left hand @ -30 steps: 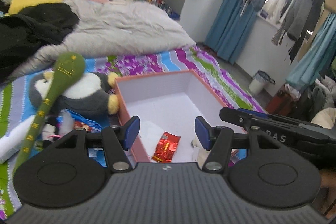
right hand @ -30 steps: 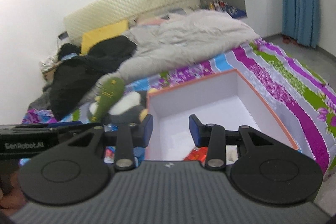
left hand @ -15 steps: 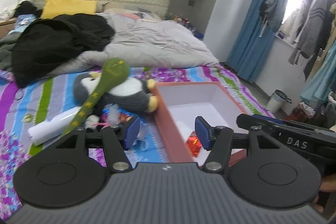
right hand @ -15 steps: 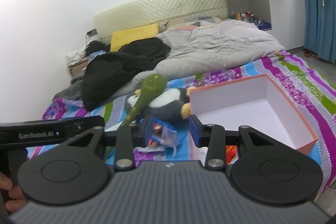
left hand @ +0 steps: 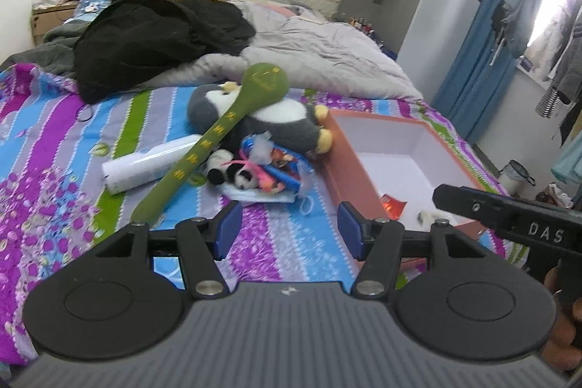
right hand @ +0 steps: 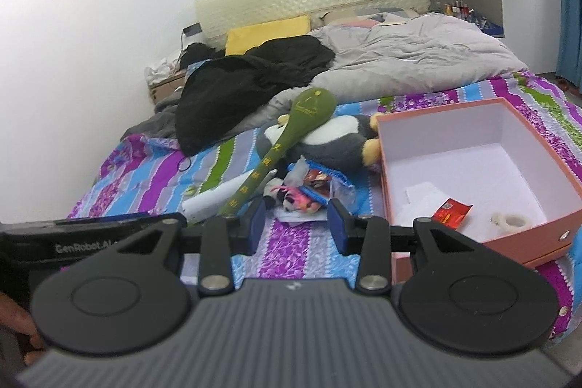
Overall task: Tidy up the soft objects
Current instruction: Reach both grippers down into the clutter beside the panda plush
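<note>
Both sets of fingers stand apart with nothing between them: left gripper (left hand: 287,230) wider, right gripper (right hand: 296,230) narrower. Soft toys lie on the bed (left hand: 54,140) just ahead of the fingers: penguin plush (left hand: 280,126), green plush spoon (left hand: 232,122) leaning across it, small panda (left hand: 232,173) nearest.

We judge this an approach. Best we take the spoon first, mid-handle, since it overlies the rest.

Orange box (right hand: 534,235), right of the fingers, holds a red packet (right hand: 451,212), white paper and a pale ring; mostly bare.
</note>
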Available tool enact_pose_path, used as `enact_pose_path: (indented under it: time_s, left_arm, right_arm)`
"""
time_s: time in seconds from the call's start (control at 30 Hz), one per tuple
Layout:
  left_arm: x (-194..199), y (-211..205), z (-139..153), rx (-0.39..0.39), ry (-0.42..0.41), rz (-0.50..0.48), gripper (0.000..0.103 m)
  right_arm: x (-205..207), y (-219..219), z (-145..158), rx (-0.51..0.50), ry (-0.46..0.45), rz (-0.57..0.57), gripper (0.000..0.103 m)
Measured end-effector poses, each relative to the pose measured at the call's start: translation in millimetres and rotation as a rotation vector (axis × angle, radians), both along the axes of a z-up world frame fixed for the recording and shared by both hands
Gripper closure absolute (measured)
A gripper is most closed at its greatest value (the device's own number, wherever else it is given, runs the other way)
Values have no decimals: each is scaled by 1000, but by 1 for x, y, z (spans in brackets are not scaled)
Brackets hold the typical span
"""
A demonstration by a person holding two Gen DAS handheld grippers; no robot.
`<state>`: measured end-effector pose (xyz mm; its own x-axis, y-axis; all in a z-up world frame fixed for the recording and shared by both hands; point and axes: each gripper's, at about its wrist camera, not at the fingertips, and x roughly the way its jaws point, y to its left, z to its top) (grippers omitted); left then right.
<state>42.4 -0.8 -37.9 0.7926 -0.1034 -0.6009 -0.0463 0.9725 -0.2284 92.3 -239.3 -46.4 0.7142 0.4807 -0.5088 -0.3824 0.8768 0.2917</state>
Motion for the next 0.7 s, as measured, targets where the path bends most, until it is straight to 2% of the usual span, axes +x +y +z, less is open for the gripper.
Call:
enact_pose_path:
  time_s: [0.4, 0.57, 0.7]
  left_arm:
    - [-9, 28, -44, -46, 91, 73, 39]
    - [4, 36, -55, -71, 107, 75, 40]
    - [26, 42, -60, -113, 103, 68, 40]
  right_arm:
    - [0, 27, -30, -36, 54, 43, 62]
    - [19, 31, -37, 3, 84, 27, 62]
    - [34, 42, -46, -16, 83, 28, 62]
